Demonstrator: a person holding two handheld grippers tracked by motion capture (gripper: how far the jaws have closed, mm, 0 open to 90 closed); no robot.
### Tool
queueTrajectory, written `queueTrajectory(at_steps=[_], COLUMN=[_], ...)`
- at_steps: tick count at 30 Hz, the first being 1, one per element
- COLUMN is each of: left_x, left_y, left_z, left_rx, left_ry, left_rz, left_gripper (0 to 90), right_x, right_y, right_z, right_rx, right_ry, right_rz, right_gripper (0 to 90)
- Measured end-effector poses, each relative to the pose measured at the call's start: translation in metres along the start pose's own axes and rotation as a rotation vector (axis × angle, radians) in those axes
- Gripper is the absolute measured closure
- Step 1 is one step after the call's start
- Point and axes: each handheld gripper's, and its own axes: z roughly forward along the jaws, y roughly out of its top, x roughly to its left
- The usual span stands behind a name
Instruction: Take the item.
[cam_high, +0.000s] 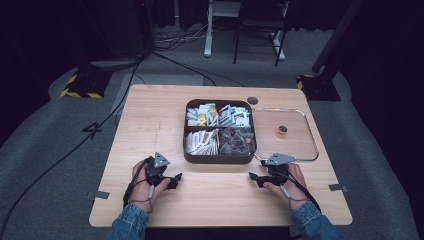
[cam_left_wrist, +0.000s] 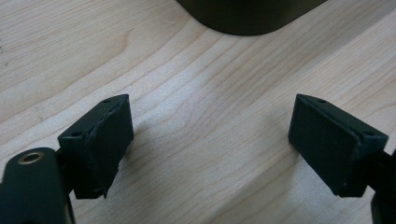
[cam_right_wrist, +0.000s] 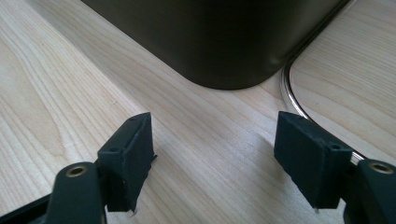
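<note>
A dark brown box with four compartments of packets and tea bags stands in the middle of the wooden table. Its clear lid lies flat to its right, a small gold knob at the centre. My left gripper rests on the table near the front left of the box, open, with bare wood between its pads. My right gripper rests near the box's front right corner, open and holding nothing. The lid's metal rim curves past its right pad.
A cable hole sits in the table behind the box. Tape marks lie at the table's front corners. Beyond the table are grey carpet, floor cables, stand bases and desk legs.
</note>
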Motion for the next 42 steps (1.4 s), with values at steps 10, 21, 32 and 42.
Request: queueTrajectory(at_steps=[10,21,32,42], left_x=[0.0,0.003,0.003,0.004], left_y=[0.0,0.005,0.007,0.004], left_z=[0.0,0.004,0.007,0.004], left_rx=[-0.002,-0.006,-0.01,-0.01], left_ry=[0.0,0.01,0.042,0.017], left_rz=[-0.001,-0.01,-0.04,-0.025], left_gripper=[14.6,15.2,17.0,16.8], right_x=[0.011,0.011,-0.007,-0.01], right_y=[0.0,0.008,0.053,0.101], right_z=[-0.004,-0.014,-0.038,-0.039], right_rx=[-0.01,-0.041,-0.173,-0.143], right_ry=[-0.025,0.01,0.017,0.031], right_rz=[-0.039,0.089,0.179,0.229], right_gripper=[45.6,57.3,56.6,52.2])
